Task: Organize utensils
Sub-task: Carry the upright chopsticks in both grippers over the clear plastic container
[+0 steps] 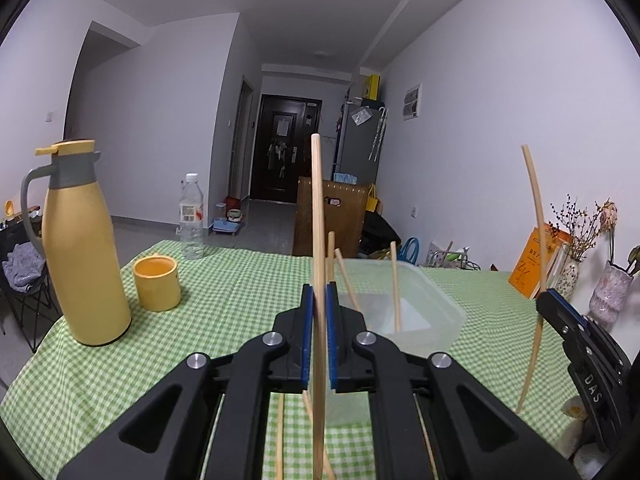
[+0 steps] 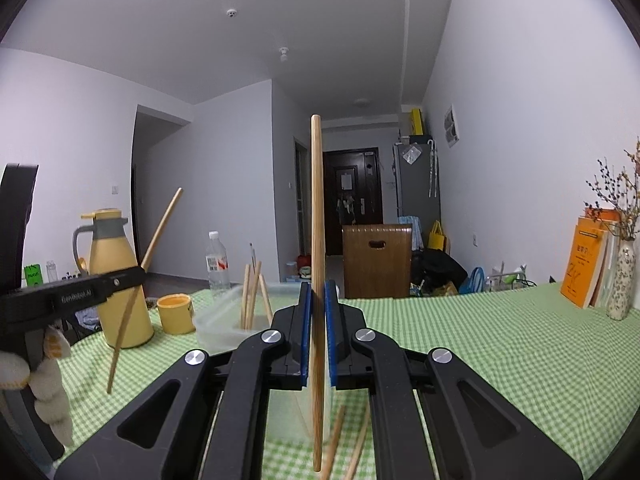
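My left gripper [image 1: 319, 292] is shut on a wooden chopstick [image 1: 317, 208] that stands nearly upright above the table. My right gripper [image 2: 318, 292] is shut on a second chopstick [image 2: 317, 220], also upright. Each gripper shows in the other's view: the right gripper [image 1: 549, 300] with its chopstick [image 1: 536, 216], and the left gripper [image 2: 138, 275] with its slanted chopstick [image 2: 162, 222]. Just ahead, a clear plastic container [image 1: 436, 300] [image 2: 216, 322] holds several chopsticks [image 1: 396, 280] [image 2: 252, 292] leaning inside. Loose chopsticks [image 1: 280, 436] [image 2: 335, 440] lie on the cloth beneath the grippers.
The table wears a green checked cloth [image 1: 224, 280]. A yellow thermos jug [image 1: 80, 248], a yellow mug [image 1: 157, 284] and a water bottle [image 1: 191, 216] stand left. Orange books [image 2: 584, 268] and vases of dried flowers [image 2: 622, 280] stand right. A wooden chair back [image 2: 378, 260] is beyond the far edge.
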A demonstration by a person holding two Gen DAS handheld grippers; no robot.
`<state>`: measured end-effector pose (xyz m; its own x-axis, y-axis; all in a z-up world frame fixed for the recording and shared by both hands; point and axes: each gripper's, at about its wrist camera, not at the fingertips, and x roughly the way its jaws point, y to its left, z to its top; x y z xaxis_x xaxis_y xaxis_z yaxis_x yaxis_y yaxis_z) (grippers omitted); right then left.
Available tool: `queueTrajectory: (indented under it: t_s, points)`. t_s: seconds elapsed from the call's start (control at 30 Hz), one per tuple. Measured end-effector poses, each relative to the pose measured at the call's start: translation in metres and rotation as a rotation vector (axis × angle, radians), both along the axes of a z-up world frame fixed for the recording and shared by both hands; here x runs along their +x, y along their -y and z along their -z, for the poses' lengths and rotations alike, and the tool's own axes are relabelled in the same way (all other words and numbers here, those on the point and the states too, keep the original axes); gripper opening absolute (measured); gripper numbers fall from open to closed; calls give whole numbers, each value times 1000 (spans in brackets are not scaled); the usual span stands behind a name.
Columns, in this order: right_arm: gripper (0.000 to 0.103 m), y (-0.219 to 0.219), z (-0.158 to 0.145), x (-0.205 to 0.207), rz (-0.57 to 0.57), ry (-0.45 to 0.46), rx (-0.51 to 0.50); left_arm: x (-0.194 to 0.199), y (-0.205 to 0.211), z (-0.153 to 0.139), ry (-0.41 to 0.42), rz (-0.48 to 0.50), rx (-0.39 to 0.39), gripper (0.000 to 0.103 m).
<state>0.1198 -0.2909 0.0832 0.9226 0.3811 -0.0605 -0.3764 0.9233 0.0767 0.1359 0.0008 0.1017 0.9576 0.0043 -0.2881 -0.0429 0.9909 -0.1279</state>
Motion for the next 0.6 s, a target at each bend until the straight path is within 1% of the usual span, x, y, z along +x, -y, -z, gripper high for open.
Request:
queueTrajectory:
  t_s: [0.3,0.6]
  points:
    - [7,-7,-26,26,-36,17,42,16,18,-23,44,22,-13,4]
    - [7,-18,-43,58,-54,31,36,50,25,-38,72,52,-36,4]
